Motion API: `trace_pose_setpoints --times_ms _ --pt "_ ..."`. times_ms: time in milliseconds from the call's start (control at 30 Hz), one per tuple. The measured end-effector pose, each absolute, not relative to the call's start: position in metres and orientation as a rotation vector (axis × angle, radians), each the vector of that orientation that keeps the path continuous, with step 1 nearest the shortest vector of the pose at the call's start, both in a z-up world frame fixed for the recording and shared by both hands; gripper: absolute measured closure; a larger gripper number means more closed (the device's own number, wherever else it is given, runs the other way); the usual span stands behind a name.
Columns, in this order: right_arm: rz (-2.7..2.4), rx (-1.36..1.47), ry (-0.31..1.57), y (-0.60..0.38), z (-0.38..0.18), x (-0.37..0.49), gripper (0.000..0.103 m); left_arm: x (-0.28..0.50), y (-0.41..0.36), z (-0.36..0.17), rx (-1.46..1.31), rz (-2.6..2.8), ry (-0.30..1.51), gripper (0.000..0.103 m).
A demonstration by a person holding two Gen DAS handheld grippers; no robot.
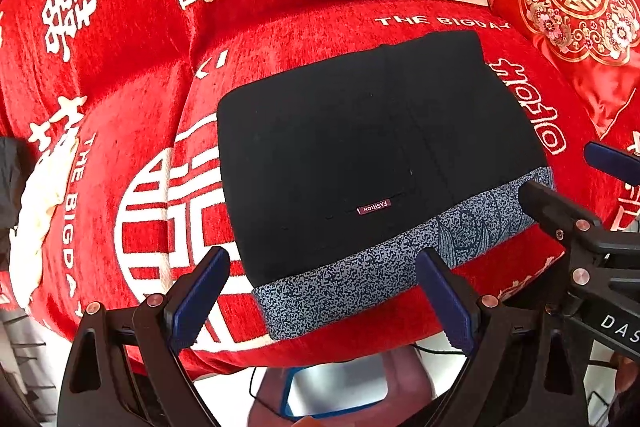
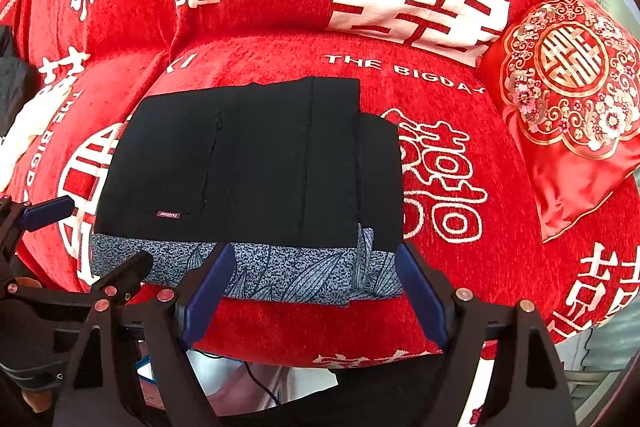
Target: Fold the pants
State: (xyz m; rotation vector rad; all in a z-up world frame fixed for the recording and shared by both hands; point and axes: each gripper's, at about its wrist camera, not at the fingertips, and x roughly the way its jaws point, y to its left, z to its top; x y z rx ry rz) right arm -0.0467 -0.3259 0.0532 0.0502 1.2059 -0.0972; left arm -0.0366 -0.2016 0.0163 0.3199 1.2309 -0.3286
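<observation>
You're working over a sofa [image 1: 132,39] draped in a red plush cover printed with white double-happiness characters and "THE BIGDAY" lettering. A red satin cushion [image 2: 568,115] with gold floral embroidery leans at the back right corner. Below the seat's front edge you see pale floor, a dark cable and something with a blue rim, too cut off to name.

The pants [image 1: 376,155] lie folded flat into a compact black rectangle on the seat cushion, near its front edge. A blue-grey speckled waistband [image 2: 280,267] with leaf line-work runs along the side nearest you. A small dark-red "FASHION" tag [image 1: 373,207] sits just above that band. In the right wrist view the layers step at the right side, one edge sticking out past the others.

Your left gripper [image 1: 324,291] is spread wide, nothing between the blue pads, hovering over the waistband. Your right gripper [image 2: 316,287] is also wide apart, empty, over the band's right half.
</observation>
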Motion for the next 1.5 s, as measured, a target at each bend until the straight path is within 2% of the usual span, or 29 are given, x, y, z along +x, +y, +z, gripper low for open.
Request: trace_pose_setpoints --times_ms 1500 --pt "-0.071 0.043 1.205 -0.3238 0.0525 -0.0404 0.018 -0.0300 -0.2016 0.0085 0.314 -0.343 1.262 0.008"
